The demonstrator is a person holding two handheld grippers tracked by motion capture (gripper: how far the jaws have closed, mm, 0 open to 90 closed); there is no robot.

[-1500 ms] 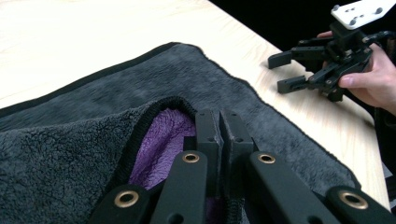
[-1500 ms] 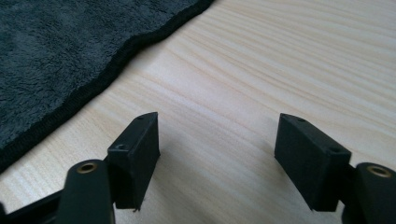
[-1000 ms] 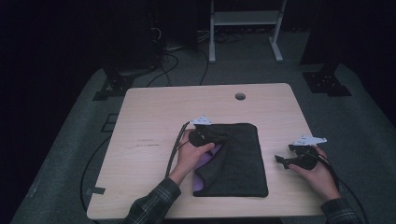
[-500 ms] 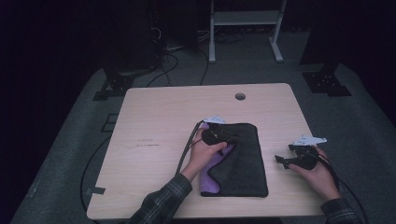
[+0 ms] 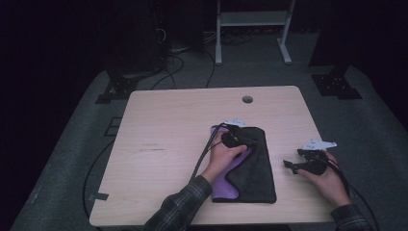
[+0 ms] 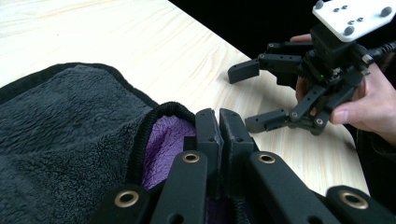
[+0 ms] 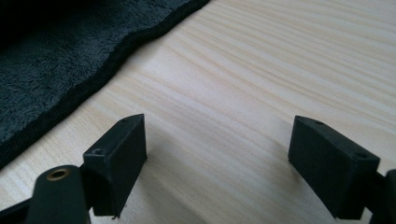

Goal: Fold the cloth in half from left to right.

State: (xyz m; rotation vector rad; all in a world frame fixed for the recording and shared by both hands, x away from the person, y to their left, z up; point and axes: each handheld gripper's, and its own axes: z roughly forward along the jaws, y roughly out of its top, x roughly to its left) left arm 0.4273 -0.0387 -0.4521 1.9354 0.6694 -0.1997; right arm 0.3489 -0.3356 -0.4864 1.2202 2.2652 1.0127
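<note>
Left hand-held gripper (image 6: 219, 122) clamped on the black-and-purple cloth's (image 5: 255, 173) folded edge, forearm angled across it.

A light wooden desk (image 5: 168, 144) with a round cable hole (image 5: 247, 99) stood on grey carpet (image 5: 72, 159) in a dark room. Behind it were a white metal frame (image 5: 250, 29), black stand bases (image 5: 337, 84) and loose cables (image 5: 178, 57).

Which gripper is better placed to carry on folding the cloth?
Left. The left gripper is shut on the cloth edge, purple lining showing. The right gripper is open over bare table beside it.
</note>
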